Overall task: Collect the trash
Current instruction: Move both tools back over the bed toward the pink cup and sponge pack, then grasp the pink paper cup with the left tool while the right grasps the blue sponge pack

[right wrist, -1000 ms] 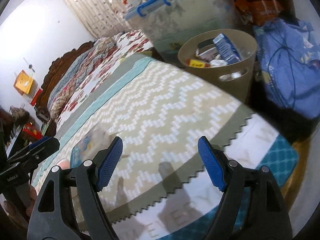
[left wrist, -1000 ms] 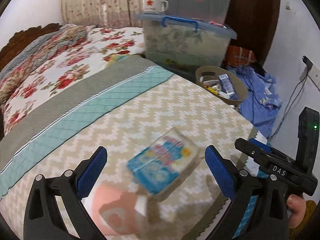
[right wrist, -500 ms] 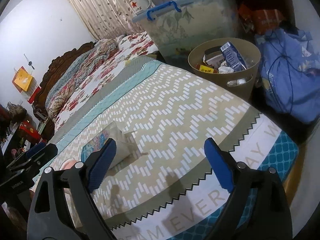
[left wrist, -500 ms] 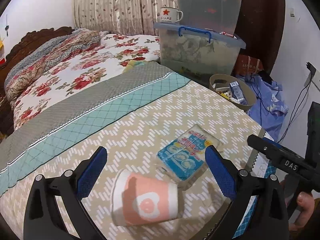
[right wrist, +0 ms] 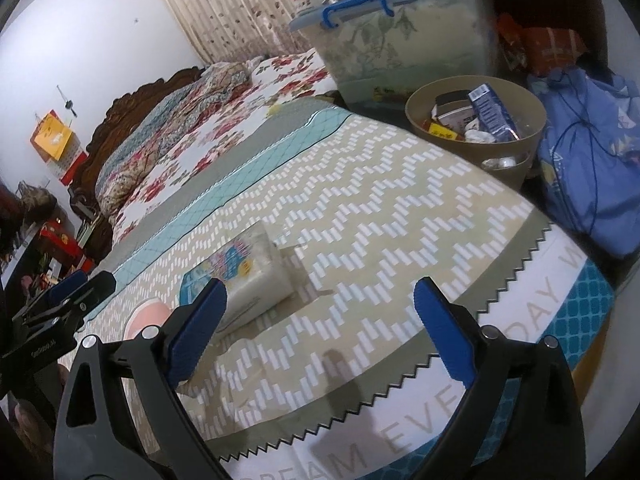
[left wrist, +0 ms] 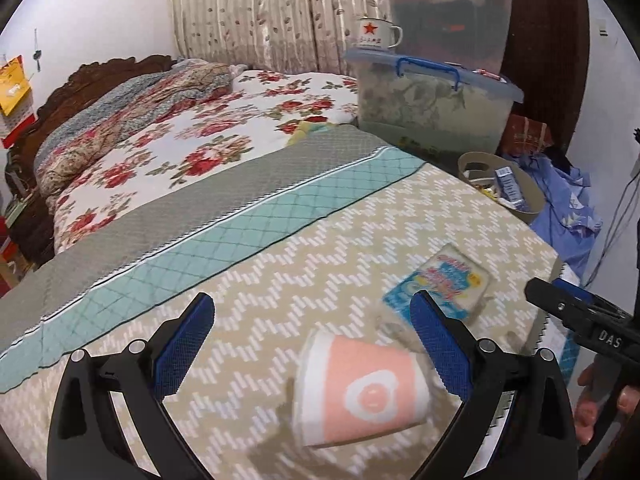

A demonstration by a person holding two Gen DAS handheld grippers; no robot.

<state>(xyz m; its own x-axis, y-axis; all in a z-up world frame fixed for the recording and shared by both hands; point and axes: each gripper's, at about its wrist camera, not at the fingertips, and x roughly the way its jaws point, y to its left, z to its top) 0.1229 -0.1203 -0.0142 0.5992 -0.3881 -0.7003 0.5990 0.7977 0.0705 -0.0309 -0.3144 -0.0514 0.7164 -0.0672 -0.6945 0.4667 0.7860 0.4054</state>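
A pink and white paper cup (left wrist: pixel 360 390) lies on its side on the zigzag bedspread (left wrist: pixel 320 248), just ahead of my open, empty left gripper (left wrist: pixel 312 344) and toward its right finger. A blue and white tissue pack (left wrist: pixel 440 284) lies beyond it; it also shows in the right wrist view (right wrist: pixel 240 276), with the cup's edge (right wrist: pixel 146 316) behind my left finger. My right gripper (right wrist: pixel 320 328) is open and empty above the bedspread (right wrist: pixel 380 208) near the bed's foot. A tan trash bin (right wrist: pixel 476 132) holding several packets stands past the bed corner; the left wrist view shows it too (left wrist: pixel 504 192).
Stacked plastic storage boxes (left wrist: pixel 432 96) with an enamel mug (left wrist: pixel 376 34) on top stand beyond the bed. A blue cloth heap (right wrist: pixel 592 160) lies right of the bin. A floral quilt (left wrist: pixel 180 128) covers the head of the bed. The right gripper's body (left wrist: pixel 584 320) shows at right.
My left gripper has pulled back and swung left; the cup and tissue pack now sit farther right in its view. My right gripper has drawn back, so the tissue pack shows more fully.
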